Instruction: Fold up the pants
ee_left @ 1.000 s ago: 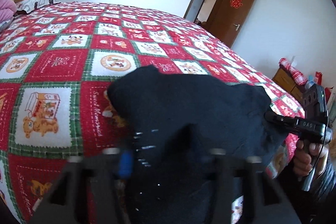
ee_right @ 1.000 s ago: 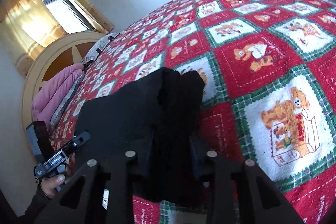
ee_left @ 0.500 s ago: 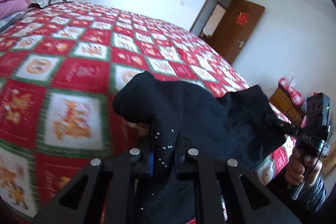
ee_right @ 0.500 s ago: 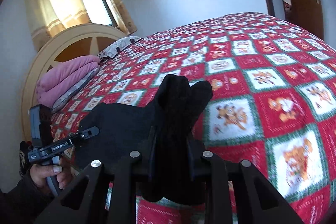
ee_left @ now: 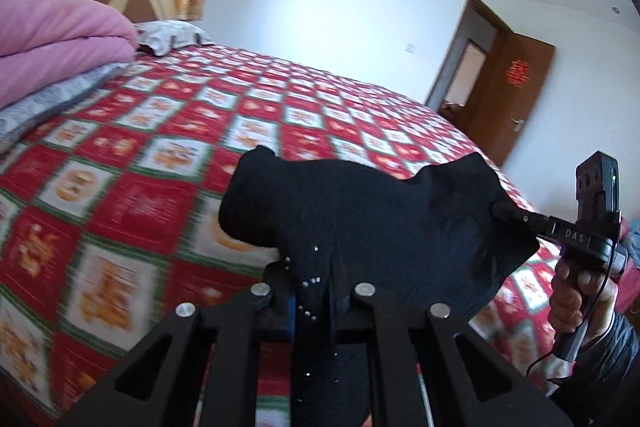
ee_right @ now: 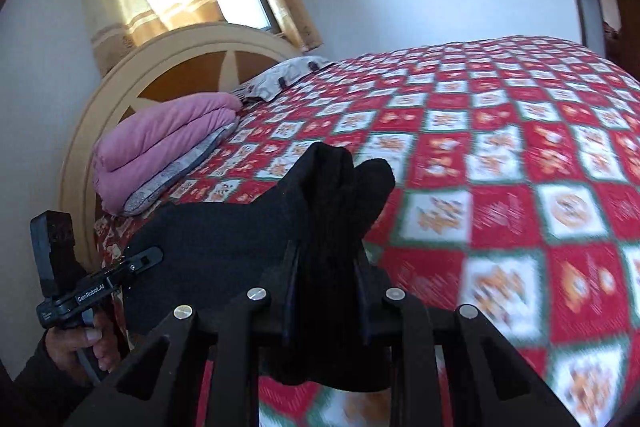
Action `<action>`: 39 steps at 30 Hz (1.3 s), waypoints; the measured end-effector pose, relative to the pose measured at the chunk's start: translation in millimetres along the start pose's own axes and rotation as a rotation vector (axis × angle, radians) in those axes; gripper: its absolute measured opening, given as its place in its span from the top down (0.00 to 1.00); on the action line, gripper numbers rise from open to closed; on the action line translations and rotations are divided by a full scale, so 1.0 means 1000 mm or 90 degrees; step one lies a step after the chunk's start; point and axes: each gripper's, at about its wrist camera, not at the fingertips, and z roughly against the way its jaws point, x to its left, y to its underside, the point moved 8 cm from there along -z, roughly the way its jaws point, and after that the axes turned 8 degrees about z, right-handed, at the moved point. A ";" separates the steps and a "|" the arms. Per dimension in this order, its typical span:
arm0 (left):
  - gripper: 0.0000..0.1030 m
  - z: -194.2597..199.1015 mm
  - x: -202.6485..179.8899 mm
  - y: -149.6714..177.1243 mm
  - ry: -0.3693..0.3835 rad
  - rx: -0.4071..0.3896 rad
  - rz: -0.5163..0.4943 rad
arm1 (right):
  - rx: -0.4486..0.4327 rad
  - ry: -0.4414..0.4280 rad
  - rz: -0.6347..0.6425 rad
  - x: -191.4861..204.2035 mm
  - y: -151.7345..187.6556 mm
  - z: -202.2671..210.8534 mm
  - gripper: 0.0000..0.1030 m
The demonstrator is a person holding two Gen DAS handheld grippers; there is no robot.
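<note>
Black pants [ee_left: 360, 219] hang bunched, apparently stretched sideways between left gripper [ee_left: 320, 301] and right gripper [ee_right: 324, 267], both clamped on them.

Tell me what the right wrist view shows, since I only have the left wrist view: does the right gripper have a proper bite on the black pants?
Observer: Yes. The right gripper is shut on a thick wad of the pants, and cloth fills the gap between its fingers.
Operator: Any cloth past the tips?
Observer: Two rounded folds stick out beyond the fingers, with the red checked bedspread behind them.
Operator: How does my left gripper look from there?
Observer: The left gripper shows side-on, its tip at the pants' edge on the left of that view, with a hand around its handle.
</note>
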 end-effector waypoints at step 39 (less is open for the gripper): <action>0.15 -0.038 0.087 0.015 -0.146 0.017 0.029 | 0.135 0.040 -0.054 -0.019 0.010 -0.132 0.61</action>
